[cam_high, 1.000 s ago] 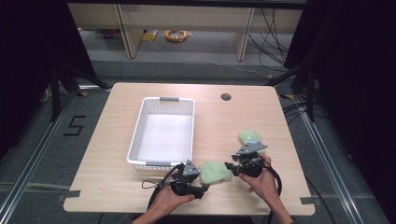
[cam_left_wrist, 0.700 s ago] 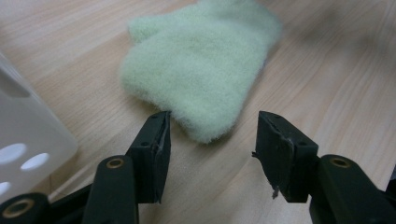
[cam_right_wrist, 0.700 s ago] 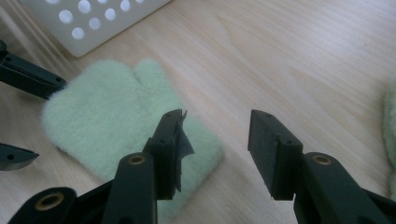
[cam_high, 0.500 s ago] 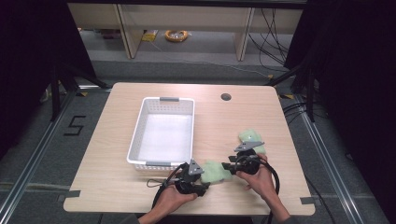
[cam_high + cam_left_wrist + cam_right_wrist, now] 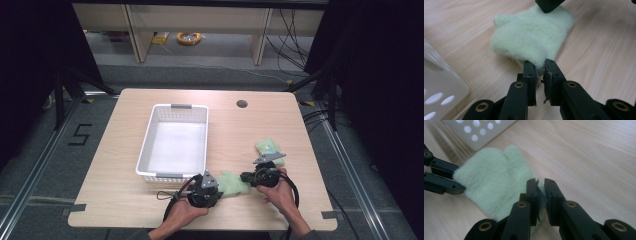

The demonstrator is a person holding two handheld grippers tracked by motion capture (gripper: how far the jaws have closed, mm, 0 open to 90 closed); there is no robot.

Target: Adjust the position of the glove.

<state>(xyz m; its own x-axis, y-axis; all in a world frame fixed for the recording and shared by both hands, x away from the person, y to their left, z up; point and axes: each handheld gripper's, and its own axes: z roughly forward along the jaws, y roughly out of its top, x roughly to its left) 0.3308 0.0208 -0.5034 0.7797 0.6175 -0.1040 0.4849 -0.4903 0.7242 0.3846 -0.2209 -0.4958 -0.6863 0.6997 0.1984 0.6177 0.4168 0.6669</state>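
Your left gripper (image 5: 539,65) and right gripper (image 5: 540,185) have just closed, fingers pinching opposite edges of the green mitten (image 5: 234,182), flat on the worktop (image 5: 120,200) near the white basket (image 5: 145,150).

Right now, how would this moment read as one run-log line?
left gripper: just closed, shut on green mitten | right gripper: just closed, shut on its opposite edge | second mitten: on table | white basket: empty
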